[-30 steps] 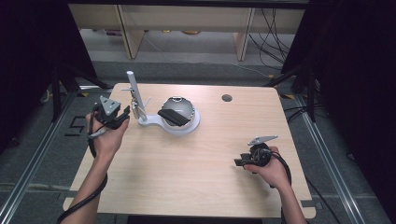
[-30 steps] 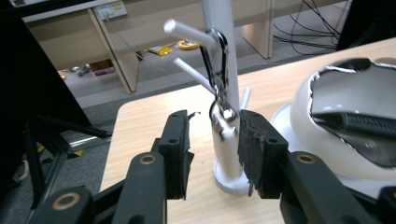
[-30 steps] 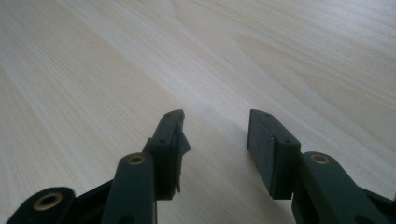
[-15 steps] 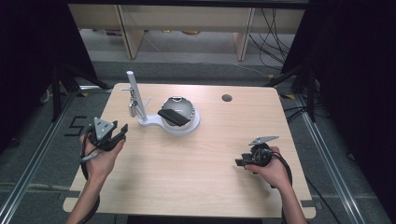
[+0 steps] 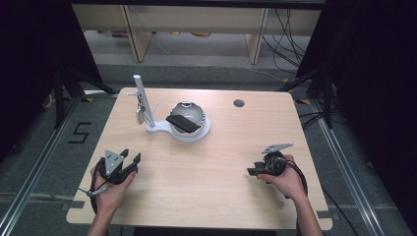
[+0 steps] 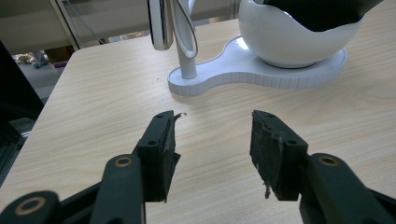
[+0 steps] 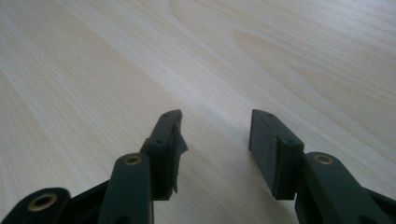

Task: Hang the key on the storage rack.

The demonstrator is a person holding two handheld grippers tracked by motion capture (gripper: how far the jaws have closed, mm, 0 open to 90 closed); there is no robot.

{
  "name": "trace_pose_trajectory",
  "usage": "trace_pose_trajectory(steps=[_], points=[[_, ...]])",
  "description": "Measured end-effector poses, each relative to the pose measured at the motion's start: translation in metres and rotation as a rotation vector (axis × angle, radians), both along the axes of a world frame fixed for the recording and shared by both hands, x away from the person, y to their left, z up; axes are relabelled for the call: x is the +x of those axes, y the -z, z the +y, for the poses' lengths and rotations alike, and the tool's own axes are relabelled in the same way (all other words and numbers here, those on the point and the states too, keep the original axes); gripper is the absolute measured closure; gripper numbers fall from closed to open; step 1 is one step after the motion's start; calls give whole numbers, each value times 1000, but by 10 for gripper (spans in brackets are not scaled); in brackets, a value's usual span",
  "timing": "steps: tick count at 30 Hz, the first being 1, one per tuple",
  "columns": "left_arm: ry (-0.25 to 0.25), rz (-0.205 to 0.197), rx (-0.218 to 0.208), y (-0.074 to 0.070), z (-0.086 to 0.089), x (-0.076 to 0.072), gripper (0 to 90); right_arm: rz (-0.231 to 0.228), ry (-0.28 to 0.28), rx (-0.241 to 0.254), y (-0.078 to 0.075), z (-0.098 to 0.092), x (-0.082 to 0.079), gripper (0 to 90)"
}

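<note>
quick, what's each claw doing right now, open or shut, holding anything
Left claw: open, holding nothing, low over the table.
Right claw: open, holding nothing.

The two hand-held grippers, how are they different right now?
The left hand-held gripper sits near the table's left edge and points toward the white stand; the right hand-held gripper sits near the right edge and points at bare wood. The left one's grey plate faces up at the camera; the right one's plate is seen nearly edge-on. Both are open and empty.
</note>
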State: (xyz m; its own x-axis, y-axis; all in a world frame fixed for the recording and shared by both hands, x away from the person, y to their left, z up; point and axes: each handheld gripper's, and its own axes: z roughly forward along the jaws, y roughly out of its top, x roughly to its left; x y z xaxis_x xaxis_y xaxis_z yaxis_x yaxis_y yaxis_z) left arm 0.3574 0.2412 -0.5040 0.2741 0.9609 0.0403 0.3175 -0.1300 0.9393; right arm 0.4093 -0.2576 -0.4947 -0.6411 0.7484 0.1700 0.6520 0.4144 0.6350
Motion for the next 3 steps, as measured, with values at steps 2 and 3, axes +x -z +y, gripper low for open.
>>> trace_pose_trajectory(steps=[2,3], points=[[1,-2,-13,1,1,-1,486,-1,-2,2,0,-1,0,545],[-2,-4,-27,1,1,-1,484,6,-5,-5,-2,-2,0,545]])
